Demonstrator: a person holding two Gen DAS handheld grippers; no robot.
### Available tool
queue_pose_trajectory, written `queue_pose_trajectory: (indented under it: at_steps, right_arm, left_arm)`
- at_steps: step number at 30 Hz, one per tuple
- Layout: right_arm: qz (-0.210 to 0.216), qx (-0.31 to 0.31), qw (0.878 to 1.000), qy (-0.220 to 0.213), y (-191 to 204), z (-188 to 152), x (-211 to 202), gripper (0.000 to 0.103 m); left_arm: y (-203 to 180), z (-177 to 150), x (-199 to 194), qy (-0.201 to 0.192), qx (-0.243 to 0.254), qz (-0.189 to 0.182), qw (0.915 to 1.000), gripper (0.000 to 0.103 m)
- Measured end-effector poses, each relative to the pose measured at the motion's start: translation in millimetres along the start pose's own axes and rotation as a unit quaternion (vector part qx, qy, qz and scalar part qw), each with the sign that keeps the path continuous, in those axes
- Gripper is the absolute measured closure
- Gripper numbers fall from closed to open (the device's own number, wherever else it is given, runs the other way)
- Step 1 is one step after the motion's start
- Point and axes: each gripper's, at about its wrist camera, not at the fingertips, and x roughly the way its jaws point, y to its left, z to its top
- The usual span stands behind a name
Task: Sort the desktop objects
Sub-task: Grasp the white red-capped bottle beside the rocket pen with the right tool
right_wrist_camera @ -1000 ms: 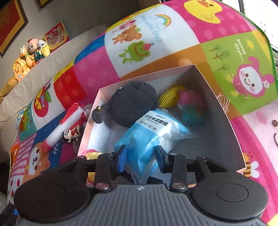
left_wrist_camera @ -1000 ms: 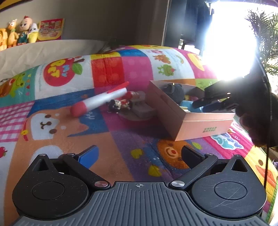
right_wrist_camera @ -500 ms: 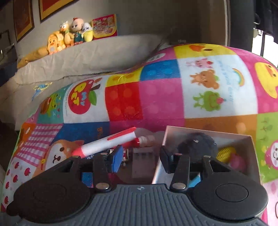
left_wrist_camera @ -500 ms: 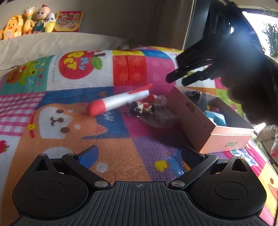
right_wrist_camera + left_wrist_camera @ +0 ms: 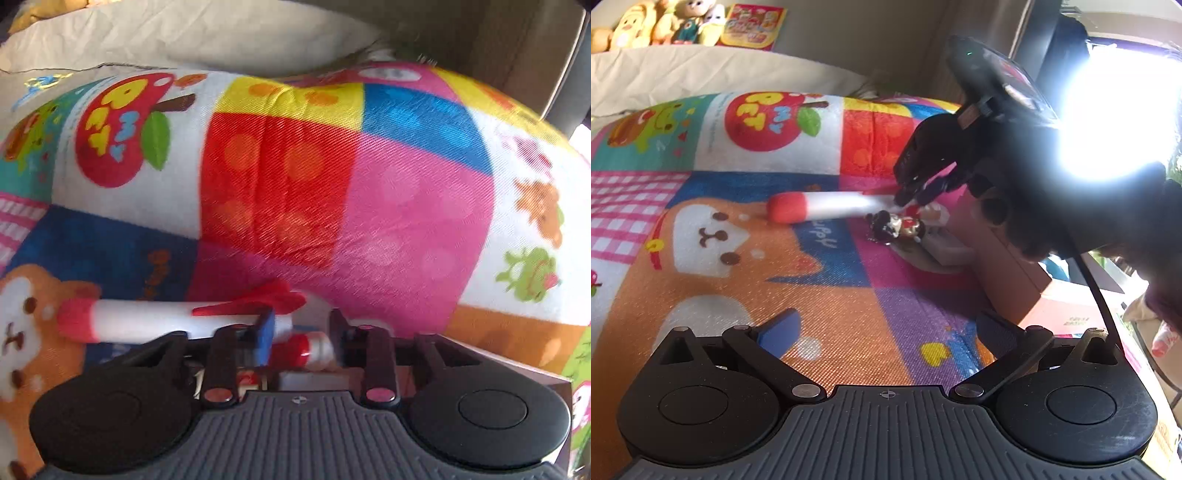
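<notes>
In the left wrist view a red-and-white foam rocket (image 5: 820,206) lies on the patchwork mat (image 5: 849,295). A small figurine (image 5: 894,227) and a grey block (image 5: 945,247) lie to its right, beside the pink box (image 5: 1015,266). My right gripper (image 5: 916,194) points down at the rocket's tail. In the right wrist view its jaws are closing around a small red-capped white bottle (image 5: 314,345). The bottle fills the gap of the right gripper (image 5: 303,330) and touches both pads. The rocket (image 5: 147,317) lies just left of them. My left gripper (image 5: 886,328) hovers open and holds nothing.
A hand (image 5: 1052,229) holds the right gripper in front of the box, hiding most of it. Plush toys (image 5: 665,22) line the back wall above a cream cushion (image 5: 701,74). Window glare (image 5: 1115,110) washes out the right side.
The right gripper swung left from above the box to the toys on the mat and dropped onto the small bottle, jaws narrowing. The left gripper shifted slightly and stayed open.
</notes>
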Motion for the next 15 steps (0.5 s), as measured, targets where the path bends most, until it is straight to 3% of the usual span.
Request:
queue_pose_trajectory:
  at_steps: [4,7,10,12,15]
  right_arm:
    - [0.077,0.015,0.996,0.042,-7.4,-18.2,-15.8,0.085]
    - [0.122,-0.009,0.992,0.027,-10.1,-23.0,-44.7,0.085]
    - [0.054,-0.016,0.998,-0.020,-12.1,-14.0,-58.8,0.082]
    - [0.005,-0.025,1.000,-0.014,-10.9,-5.7,-45.7,0.082]
    - [-0.008,-0.017,1.000,0.010,-17.5,0.7,-20.1,0.082]
  left_arm:
    - [-0.2,0.2,0.2,0.000,0.000,-0.001,1.0000,0.000]
    - [-1.3,0.5,0.8,0.001,0.002,0.001,1.0000,0.000]
    - [-2.0,0.3,0.5,0.000,0.006,0.002,1.0000,0.000]
    - [-1.6,-0.1,0.1,0.000,0.005,0.003,1.0000,0.000]
    - [-1.5,-0.2,-0.3,-0.001,0.004,0.002,1.0000,0.000]
